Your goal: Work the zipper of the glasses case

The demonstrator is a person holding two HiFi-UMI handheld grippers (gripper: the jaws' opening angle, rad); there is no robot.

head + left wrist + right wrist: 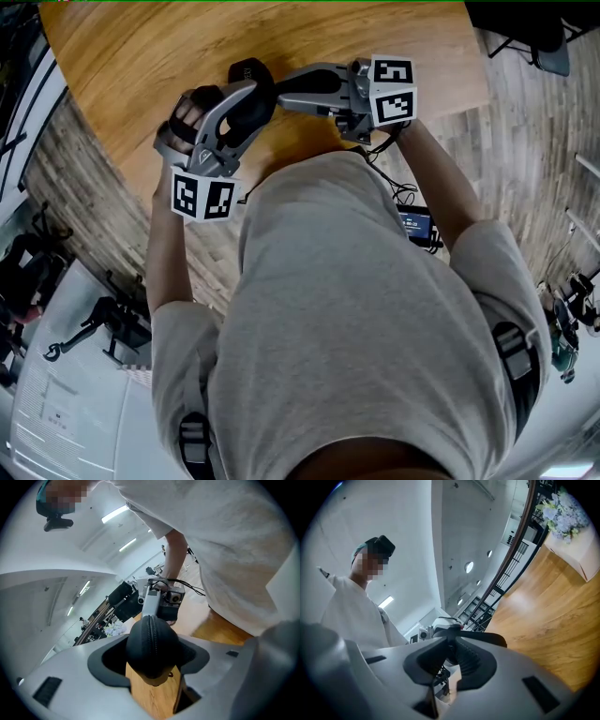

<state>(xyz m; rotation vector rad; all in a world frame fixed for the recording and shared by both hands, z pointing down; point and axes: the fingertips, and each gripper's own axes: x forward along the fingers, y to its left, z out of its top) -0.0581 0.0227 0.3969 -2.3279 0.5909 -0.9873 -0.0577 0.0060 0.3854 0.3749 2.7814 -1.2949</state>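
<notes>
The black glasses case (pixel 251 101) hangs above the round wooden table (pixel 131 56), and my left gripper (pixel 242 105) is shut on it. In the left gripper view the case (pixel 152 644) fills the gap between both pads, its zipper seam running down the middle. My right gripper (pixel 274 94) reaches in from the right to the case's far end. In the left gripper view its silver finger (pixel 150 603) meets the top of the seam. In the right gripper view its jaws (pixel 451 643) stand pinched nearly together at the case's dark edge. The zipper pull itself is hidden between them.
The person's torso fills the lower head view. A small device with cables (pixel 417 225) hangs at the right hip. A white box with flowers (pixel 574 531) stands on the table. Plank floor (pixel 525 141) surrounds the table, with dark equipment (pixel 112 323) at the lower left.
</notes>
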